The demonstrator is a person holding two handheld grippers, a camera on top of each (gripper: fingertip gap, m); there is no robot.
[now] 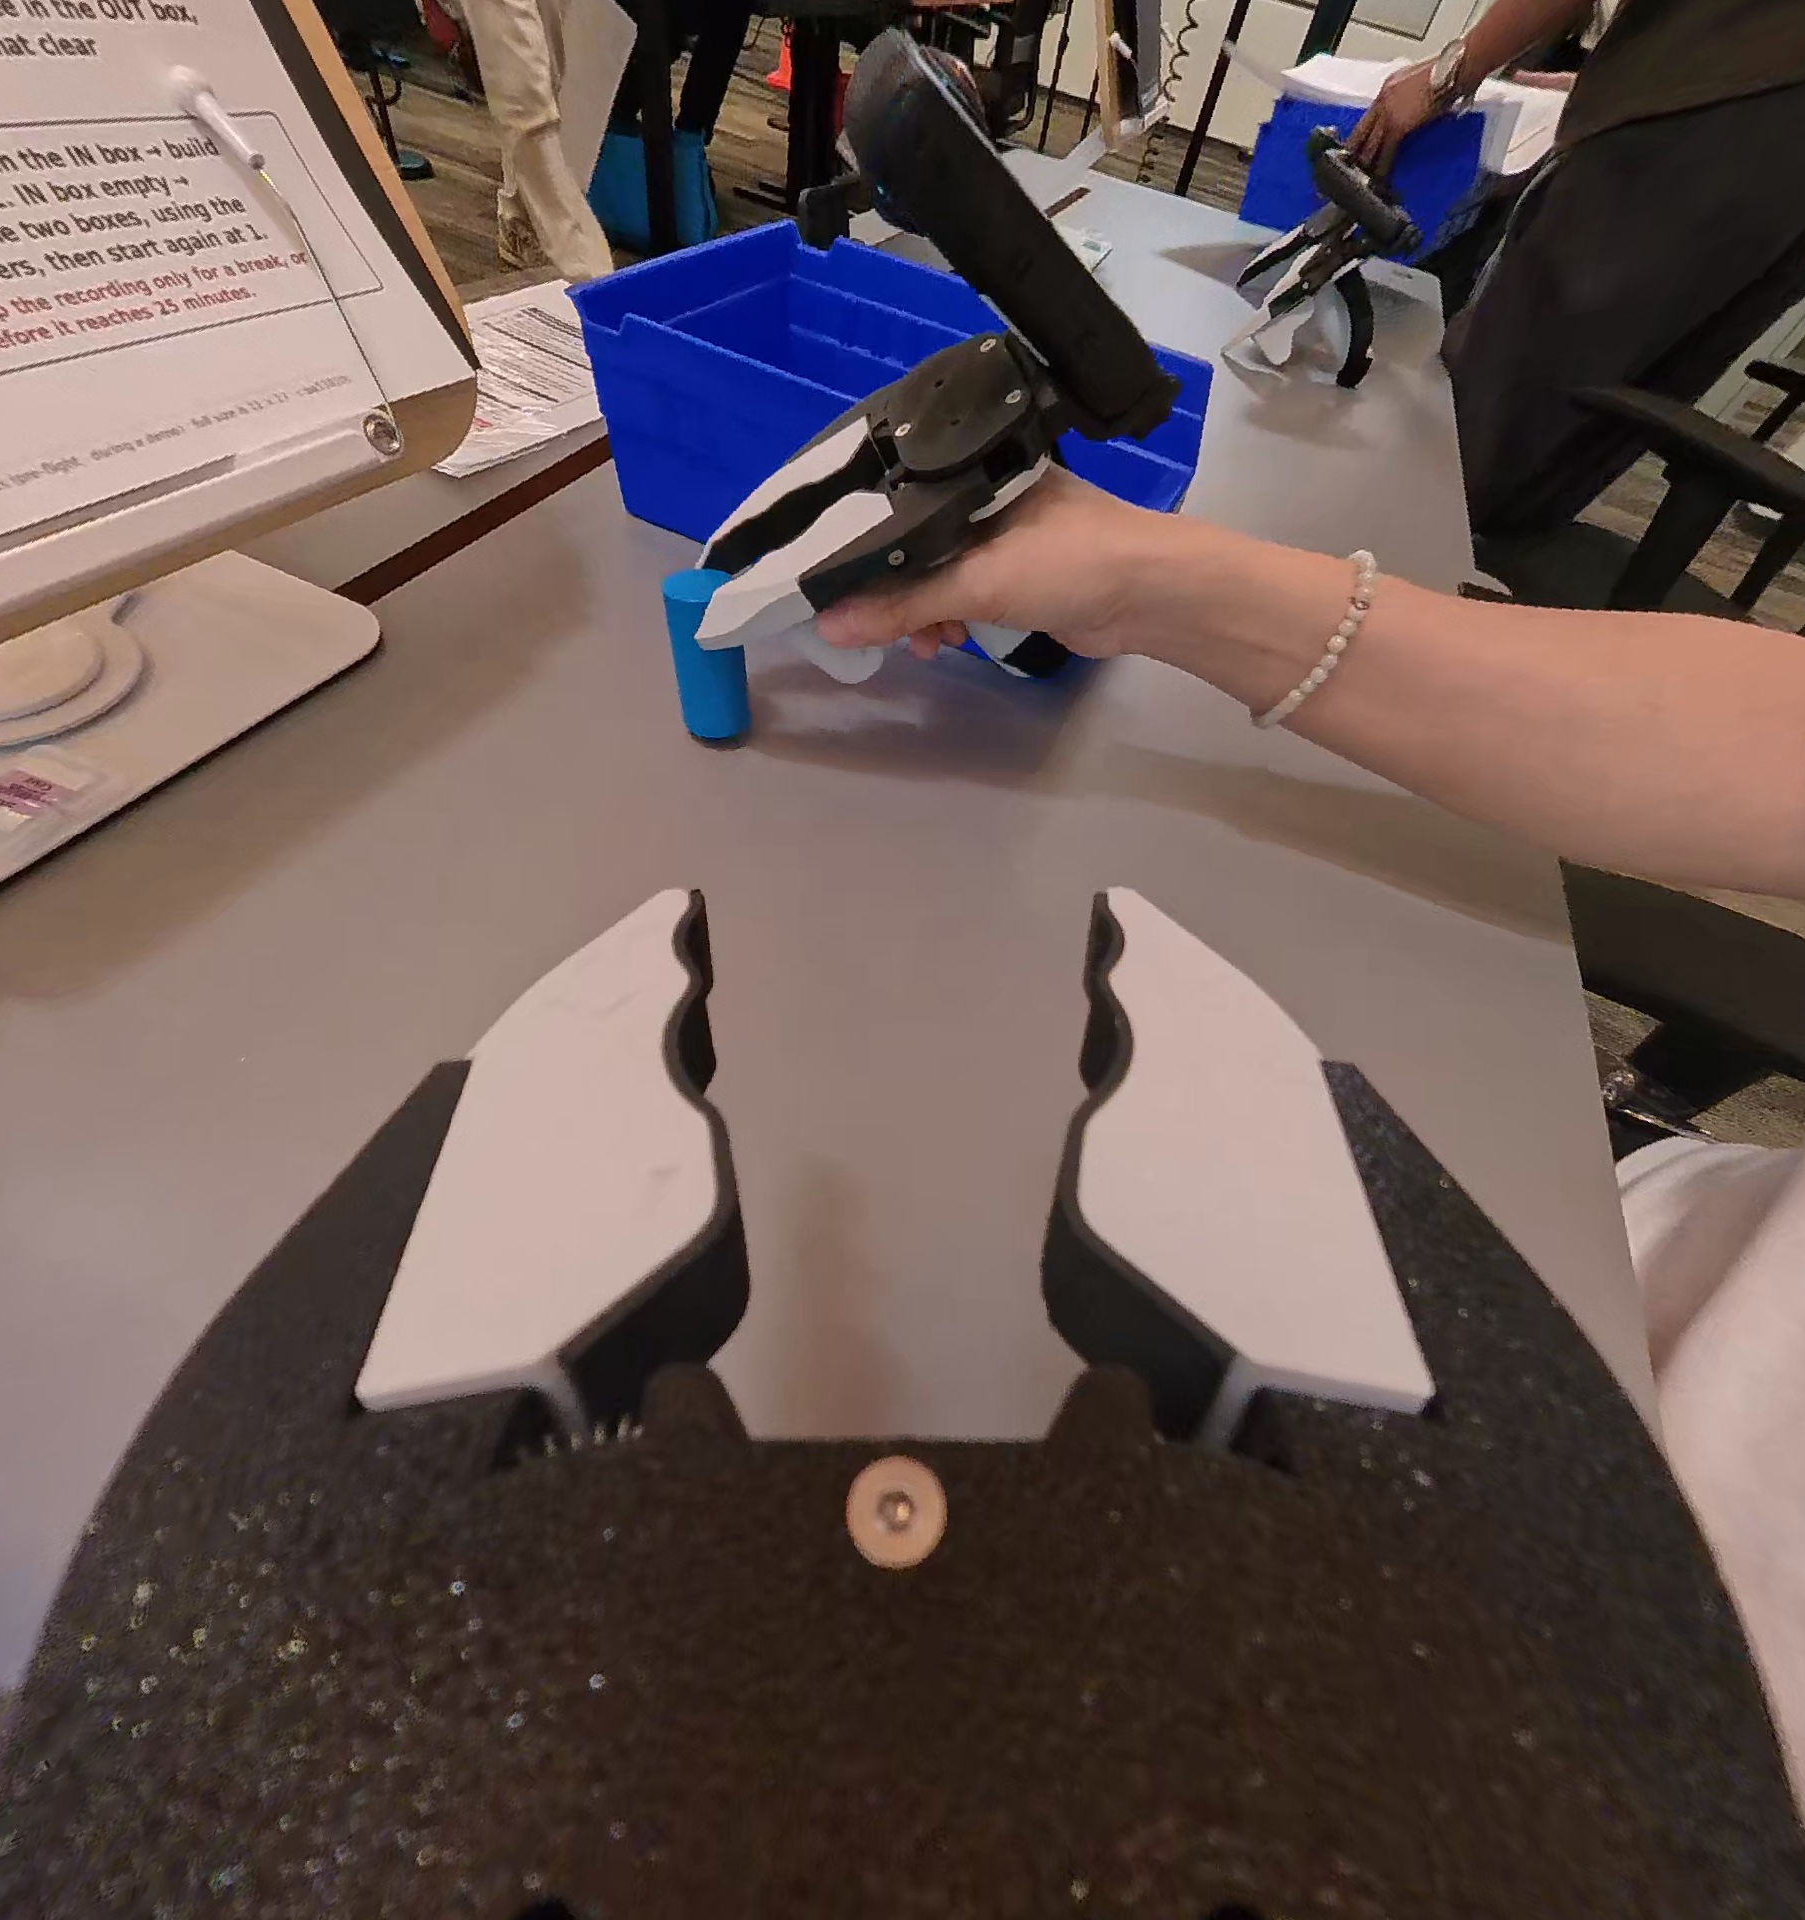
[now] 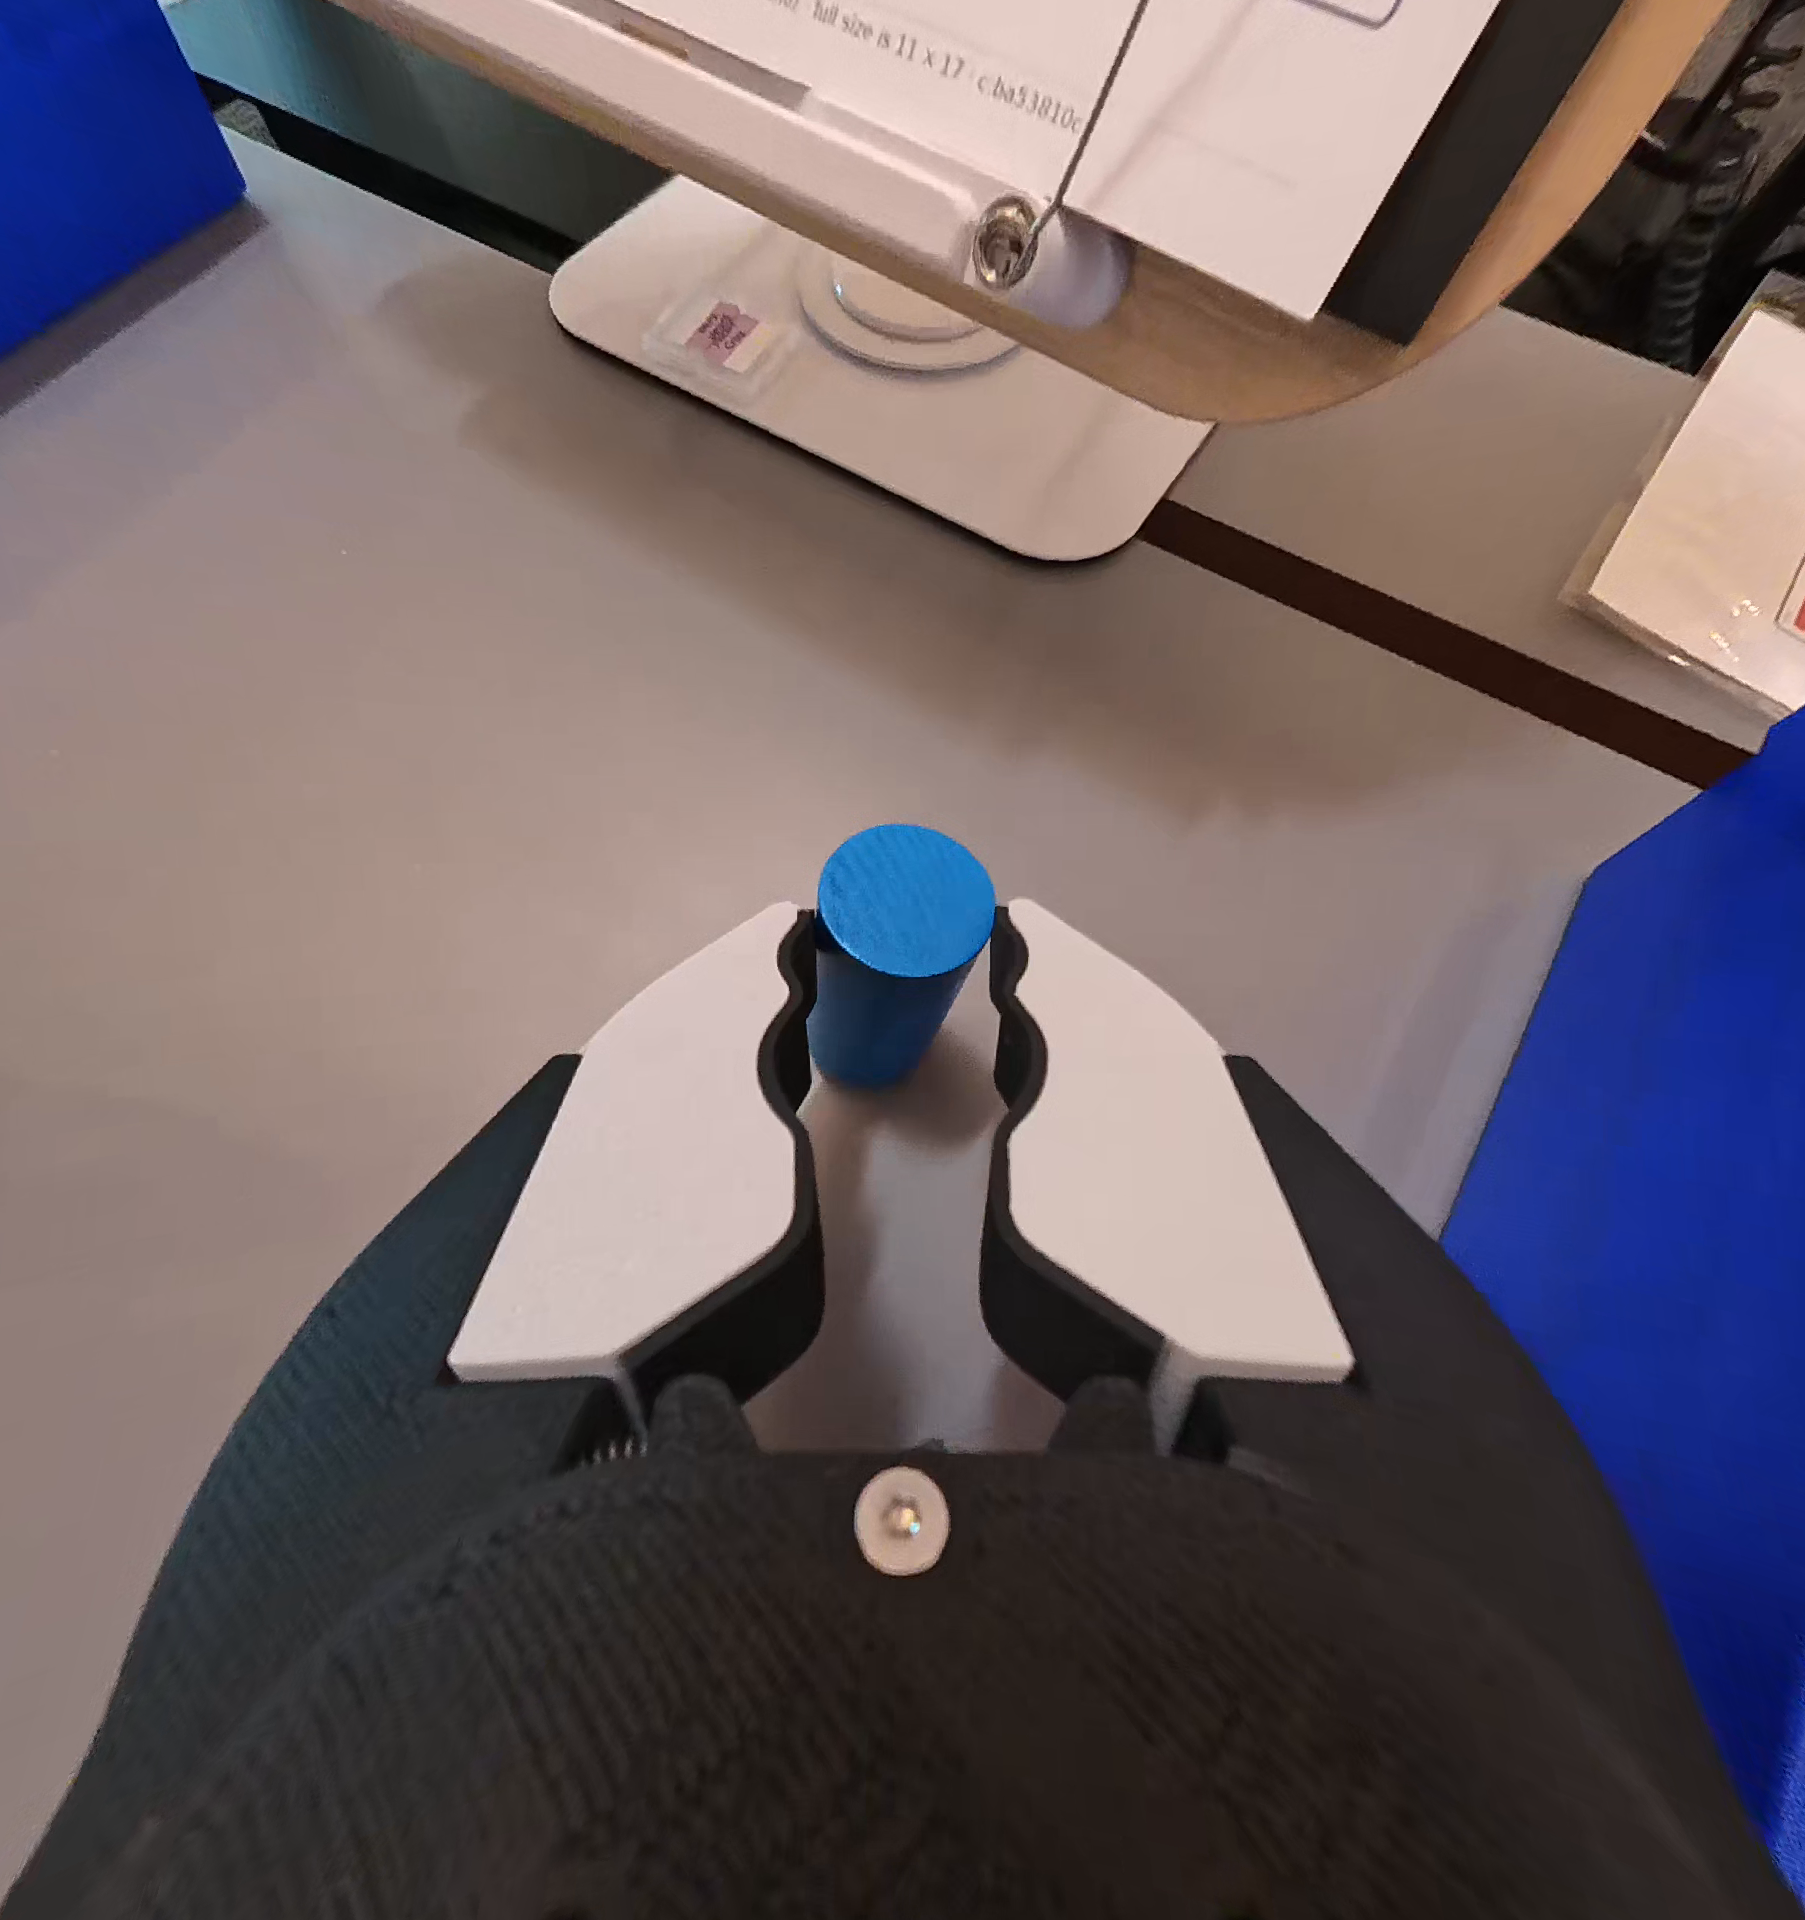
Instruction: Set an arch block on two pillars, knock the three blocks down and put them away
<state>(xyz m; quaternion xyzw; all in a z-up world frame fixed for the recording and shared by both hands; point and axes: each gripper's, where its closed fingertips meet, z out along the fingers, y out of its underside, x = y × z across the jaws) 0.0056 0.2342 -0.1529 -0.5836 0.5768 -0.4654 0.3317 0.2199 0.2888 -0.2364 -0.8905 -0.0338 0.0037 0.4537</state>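
A blue cylinder (image 2: 877,1023) stands upright on the grey table (image 2: 358,831). My right gripper (image 2: 903,914) has its fingertips closed on the cylinder's upper part, one on each side. In the left wrist view a hand holds the right gripper (image 1: 716,613) at the cylinder (image 1: 706,691), in front of a blue bin (image 1: 669,416). My left gripper (image 1: 900,914) is open and empty, held over bare table (image 1: 877,810) nearer than the cylinder.
A sign board (image 1: 150,312) on a white stand base (image 1: 202,665) is at the left. Papers (image 2: 1729,540) lie beyond a seam in the table. A blue bin wall (image 2: 1656,1143) is close on the right. A second person with a gripper (image 1: 1334,239) stands at the far right. Tip to tip, the grippers are about 25 cm apart.
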